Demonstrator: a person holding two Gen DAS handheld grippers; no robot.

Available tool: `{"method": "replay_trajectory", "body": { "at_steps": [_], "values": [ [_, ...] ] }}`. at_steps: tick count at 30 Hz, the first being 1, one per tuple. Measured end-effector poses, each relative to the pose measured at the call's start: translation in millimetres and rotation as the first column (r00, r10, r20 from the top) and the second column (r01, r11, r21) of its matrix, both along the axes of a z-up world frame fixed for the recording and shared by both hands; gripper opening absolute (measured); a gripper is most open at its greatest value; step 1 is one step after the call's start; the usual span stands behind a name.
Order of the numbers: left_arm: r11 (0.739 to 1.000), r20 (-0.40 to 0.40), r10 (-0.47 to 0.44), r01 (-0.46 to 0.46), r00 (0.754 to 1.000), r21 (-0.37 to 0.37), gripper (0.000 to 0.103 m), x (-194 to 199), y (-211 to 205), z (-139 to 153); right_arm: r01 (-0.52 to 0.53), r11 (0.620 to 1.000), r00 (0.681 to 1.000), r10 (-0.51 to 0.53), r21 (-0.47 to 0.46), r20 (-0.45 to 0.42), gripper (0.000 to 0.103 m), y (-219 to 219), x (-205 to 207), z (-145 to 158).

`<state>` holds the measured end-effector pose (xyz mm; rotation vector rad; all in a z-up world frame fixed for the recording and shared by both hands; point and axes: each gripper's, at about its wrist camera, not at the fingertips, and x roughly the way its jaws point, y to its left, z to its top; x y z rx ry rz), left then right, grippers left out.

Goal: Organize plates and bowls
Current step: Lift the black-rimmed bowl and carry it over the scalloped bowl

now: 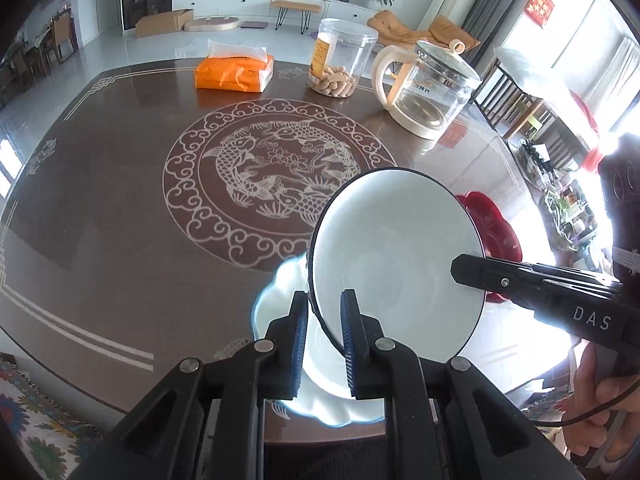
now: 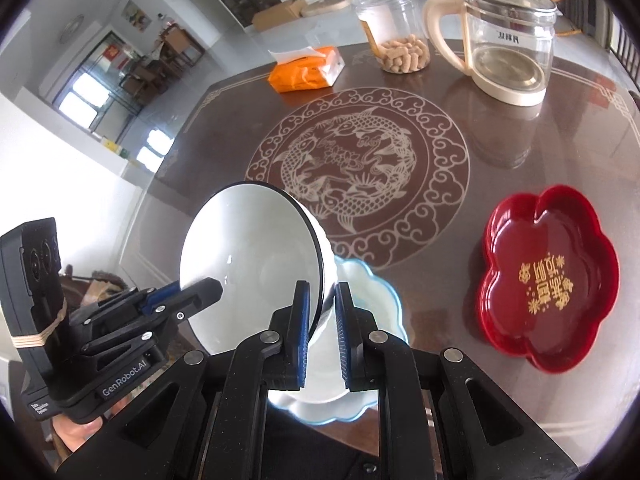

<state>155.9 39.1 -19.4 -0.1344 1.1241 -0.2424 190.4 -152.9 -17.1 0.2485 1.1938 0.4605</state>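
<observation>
Black linkage arms fill the bottom of both wrist views, and between them the left tongs and right tongs each pinch the rim of the same white bowl, one blue pad inside the rim and one outside, jaws nearly closed on the thin wall. Beyond and beneath both tongs spreads the dark brown worktop, with a pale fish medallion at its centre ahead of the tongs. Tilted steeply, the bowl hangs clear of the worktop, its dark-edged mouth turned toward the left tongs. Directly under the tongs lies a white scalloped plate with a bluish edge. To the right of the right tongs sits a red flower-shaped dish with gold characters. Far ahead stand a glass kettle with a cream handle, a clear jar holding peanuts, and an orange tissue pack.
</observation>
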Motion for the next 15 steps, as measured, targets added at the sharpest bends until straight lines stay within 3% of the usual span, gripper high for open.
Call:
{"method": "replay_trajectory", "body": {
  "at_steps": [15],
  "values": [
    [1.0,-0.062,-0.004,0.004,0.998,0.007,0.016,-16,-15,-50,0.042,0.999,0.996,-0.044,-0.032,-0.073,0.016,-11,-25,-57]
  ]
}}
